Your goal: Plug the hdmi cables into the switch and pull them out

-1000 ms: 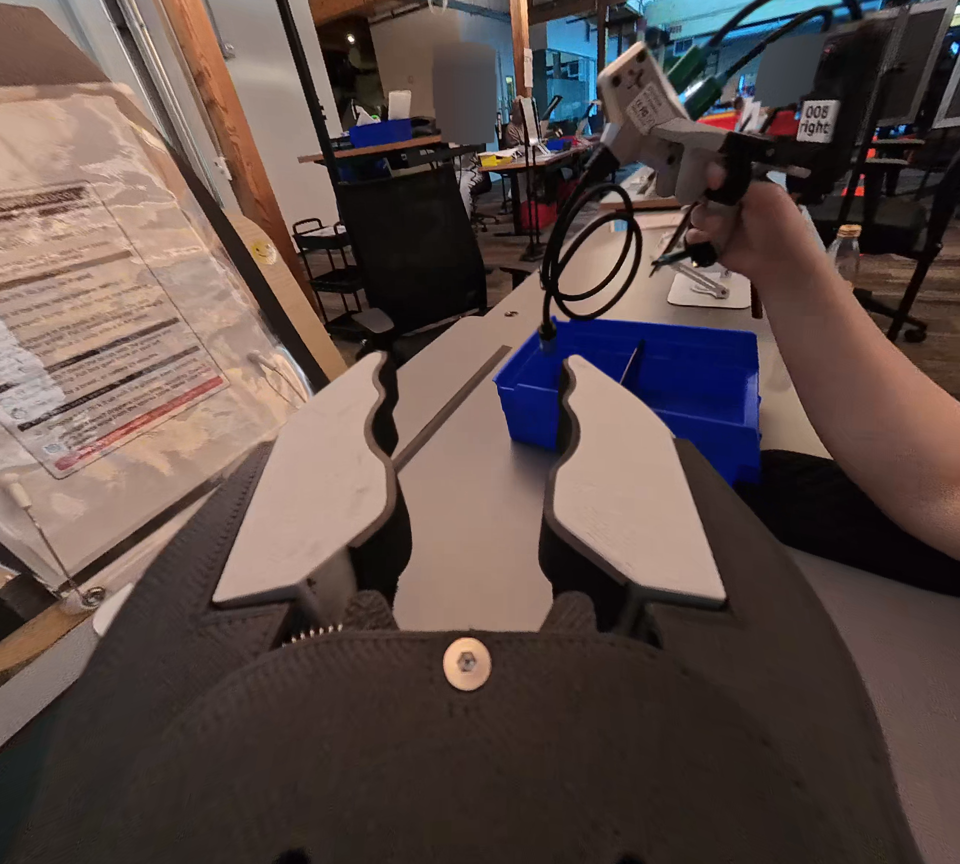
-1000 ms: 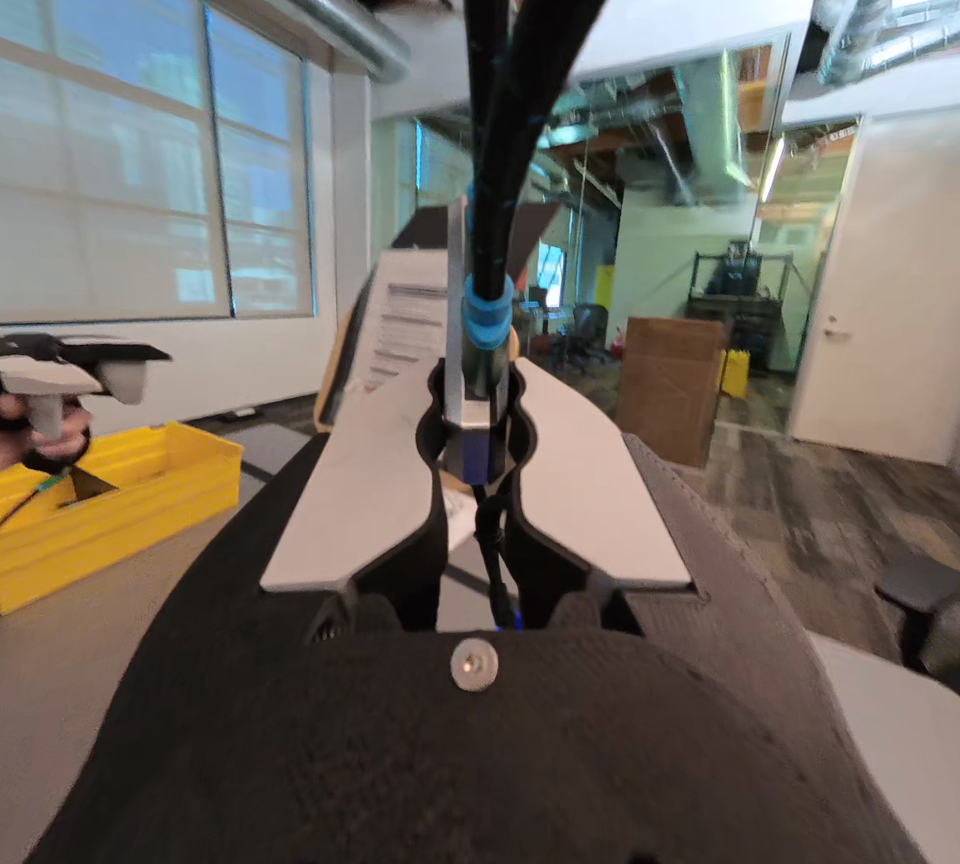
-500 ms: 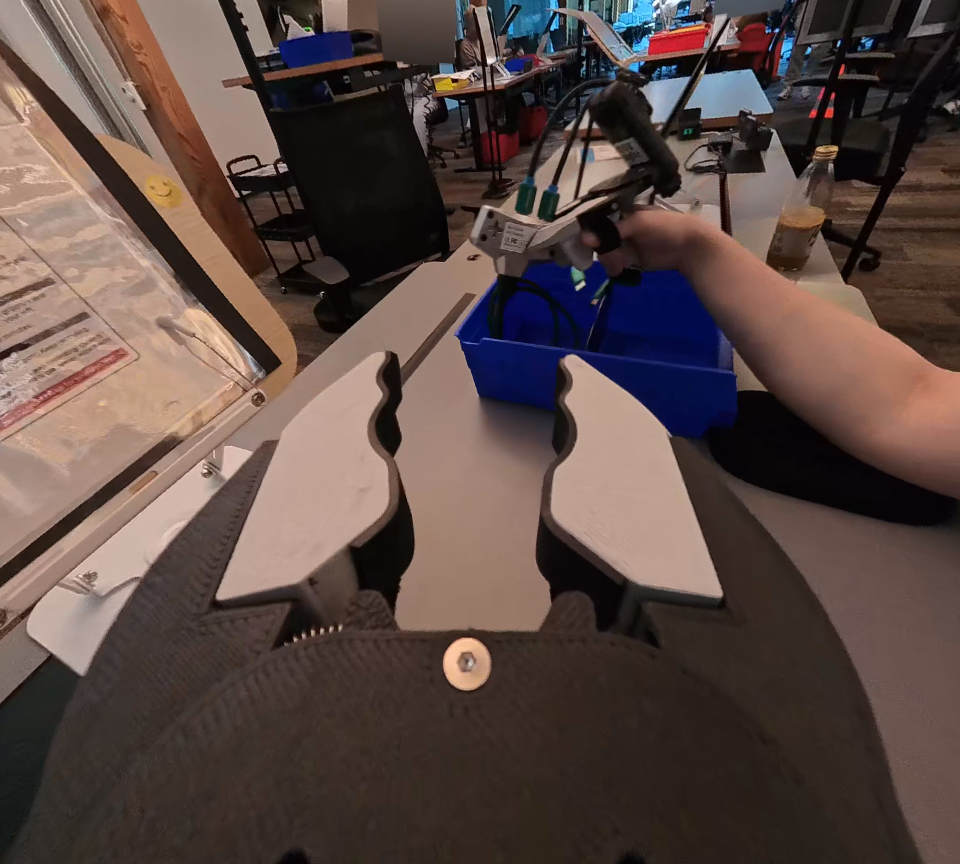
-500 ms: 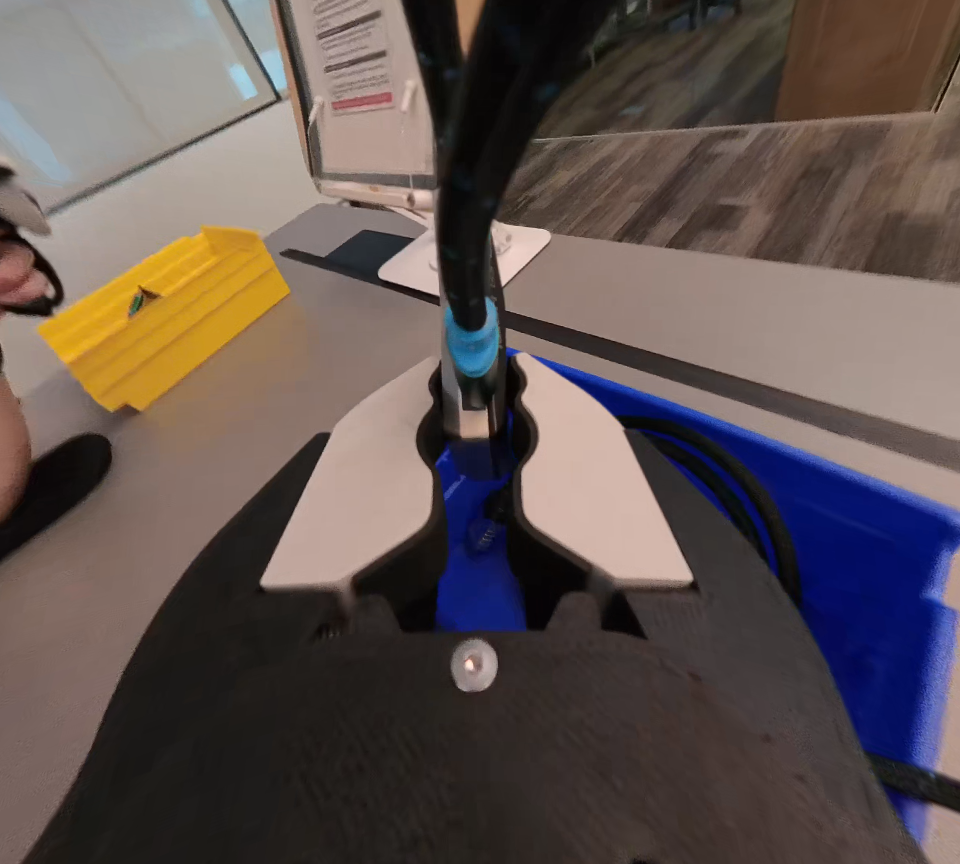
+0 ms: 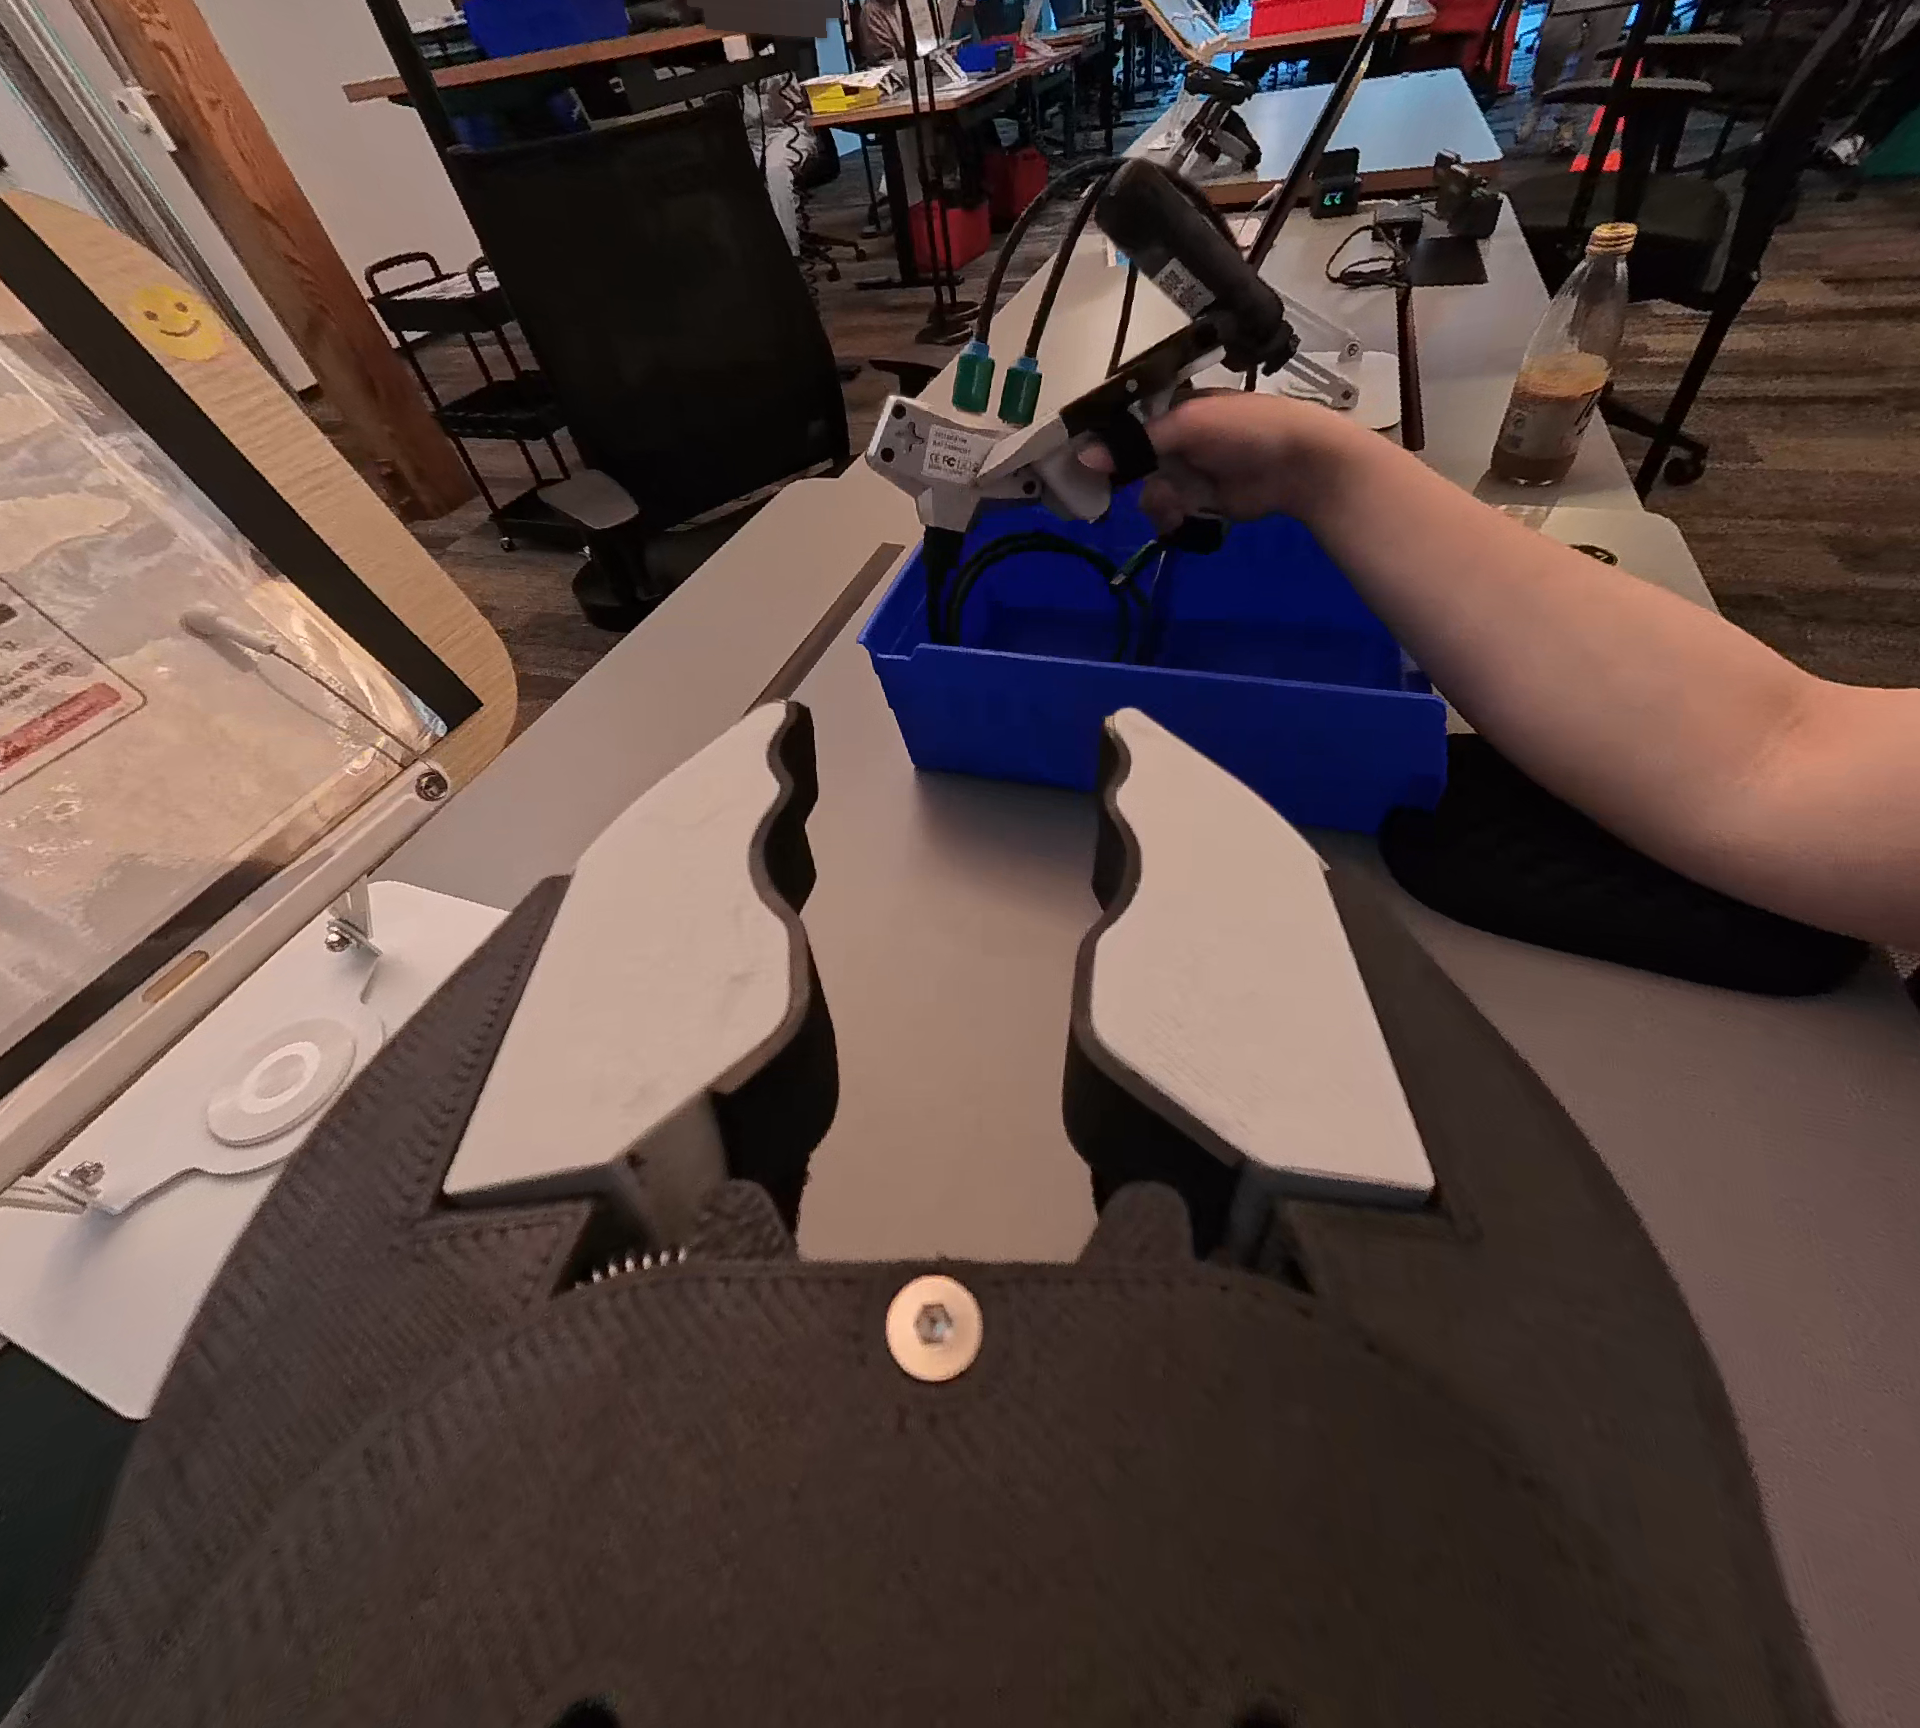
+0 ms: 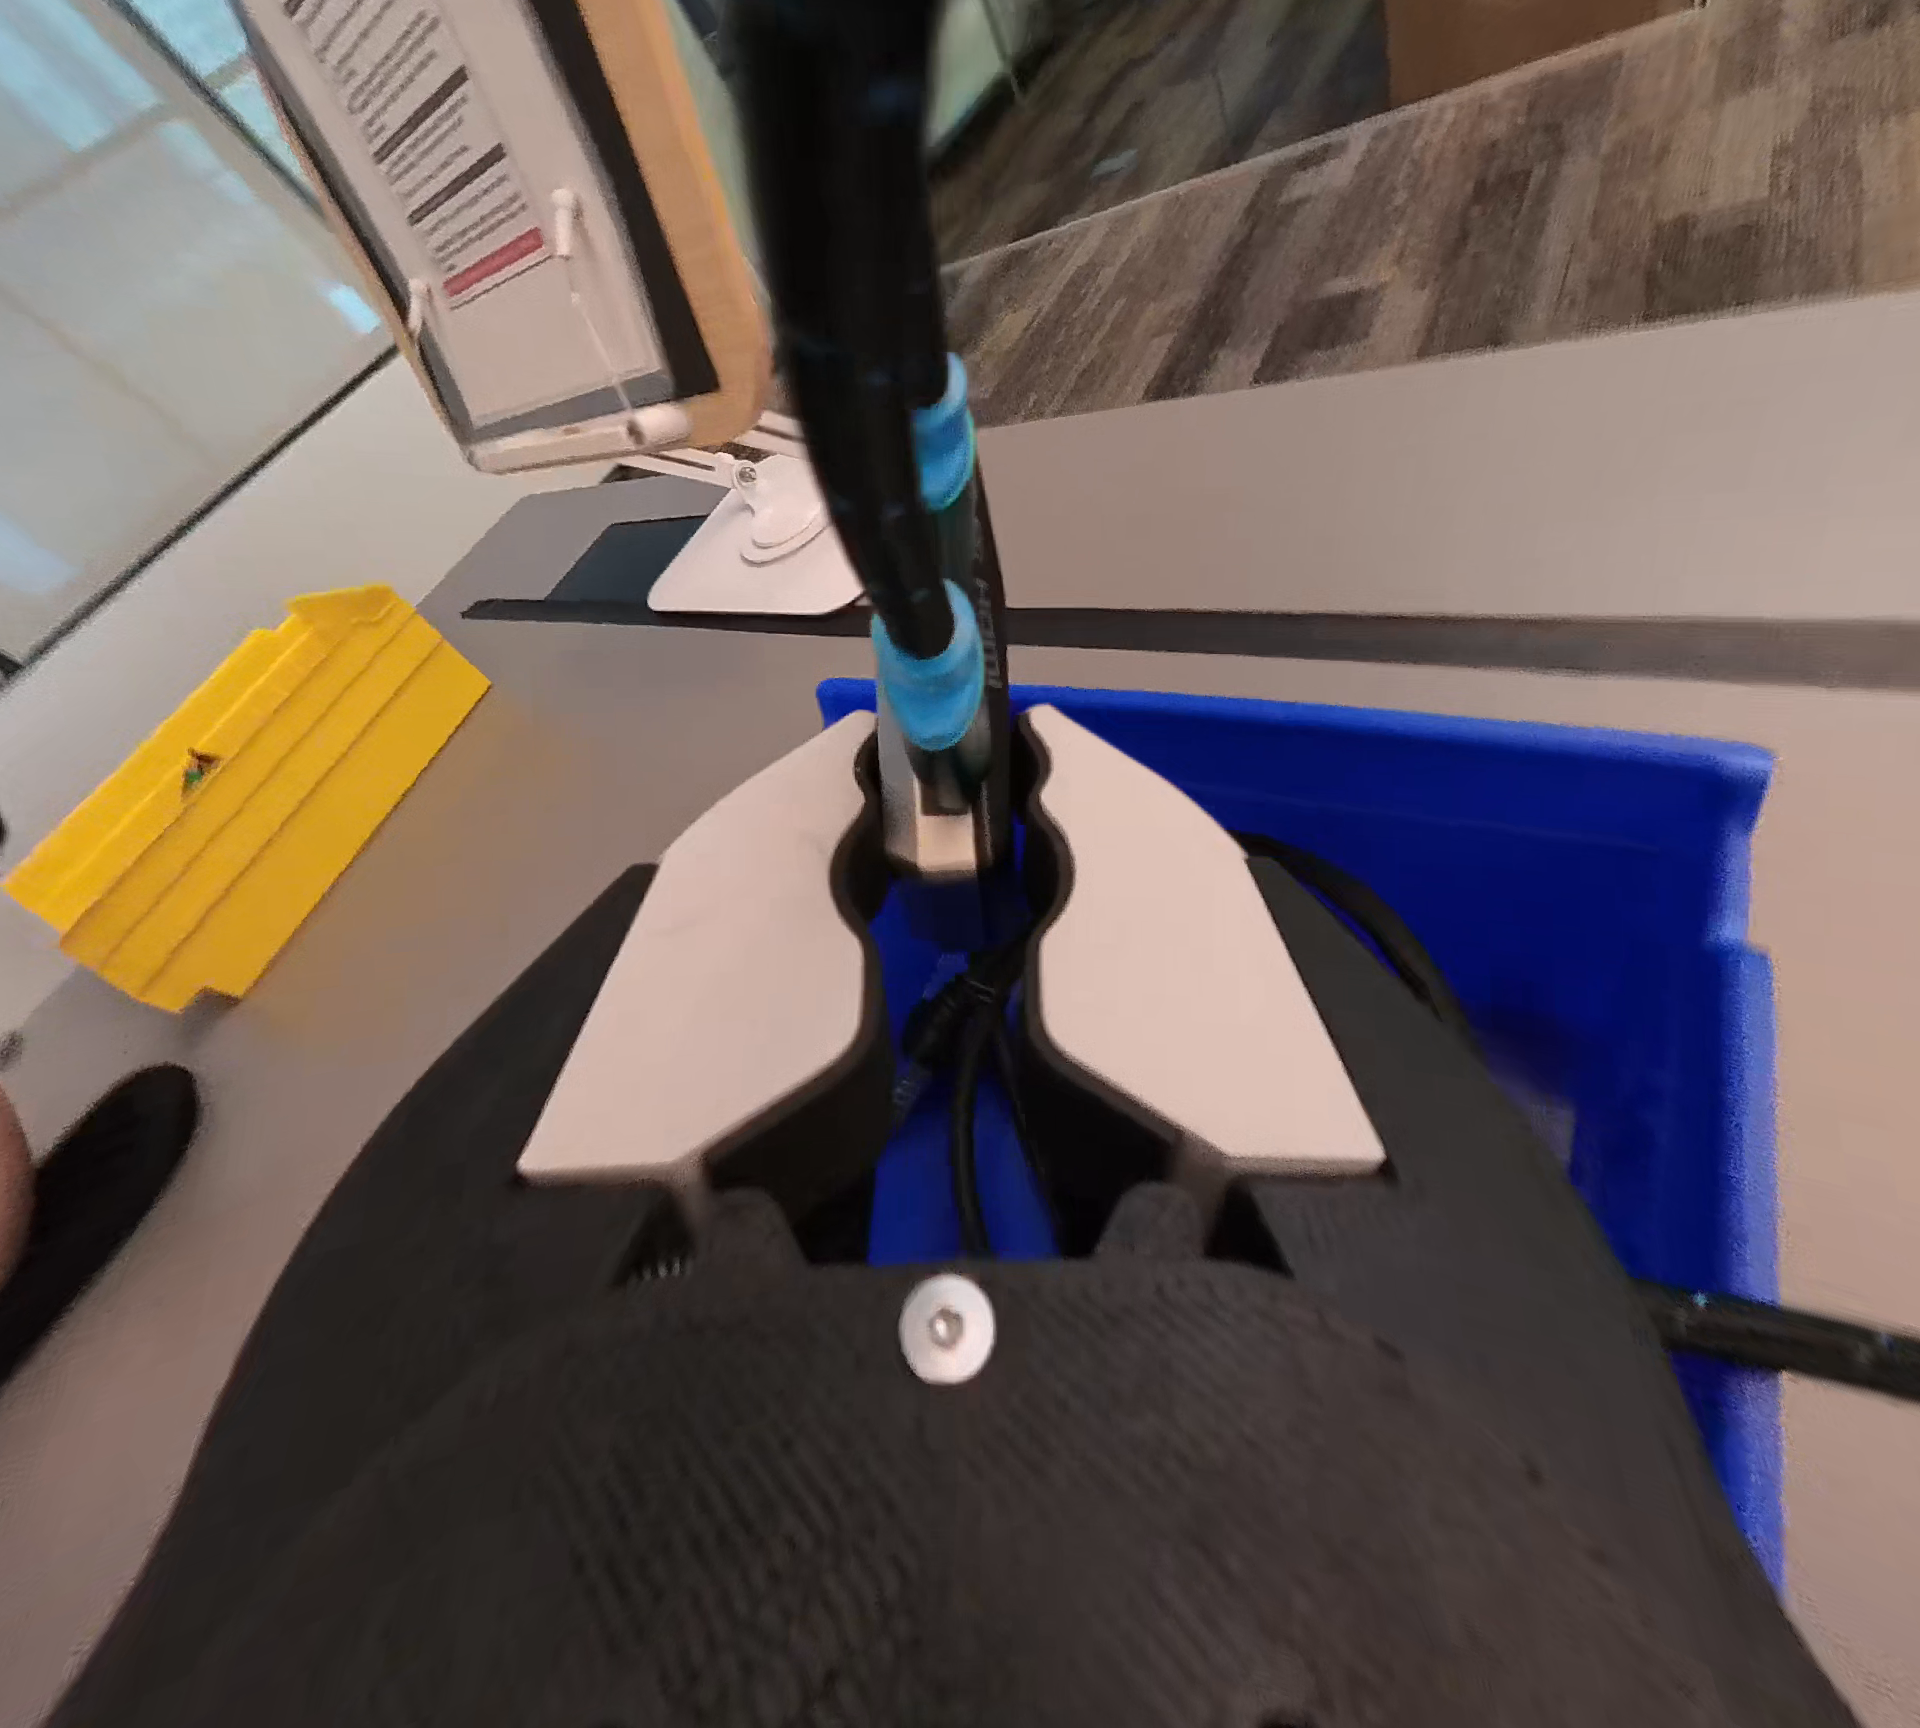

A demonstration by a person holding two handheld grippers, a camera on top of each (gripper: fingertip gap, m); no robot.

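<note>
— Step in hand?

— Judged as the pause between plugging and pulling. Held a small silver box-shaped hdmi switch [image 5: 928,454] above the far left corner of the deep blue plastic bin [image 5: 1143,728]. Carried two black braided hdmi cables [image 5: 1013,265] seated in its upper face by teal-collared plugs [image 5: 997,385]. Not yet pulled out, either of them.

— Gripped how?

— Clamped by the right gripper [image 6: 945,733], narrowed onto the flat sides of the switch and pinching nothing else. Pointed down into the bin, going by that wrist's view.

— Anything underneath?

— Trailed a thin black lead [image 5: 1049,551] from the underside of the switch, coiled inside the bin.

— And the other tool?

— Found the left gripper [image 5: 953,722] spread wide and empty. Hovered over the smooth grey tabletop [image 5: 935,1003] just on the near side of the bin, aimed toward it, touching nothing.

— Next move?

— Probably called for bringing the left gripper up over the bin and closing on one plug by its collar, not on the braid. Then pulling straight along the plug's axis while bracing the switch with the right.

— Risks?

— Looked tight: plugs set just beside each other, so little room for a finger between. Could have twisted the switch in its clamp with a skewed tug.

— Anything else close?

— Spotted a ribbed yellow plastic tray [image 6: 239,805] well apart from the bin, off to its left
</note>
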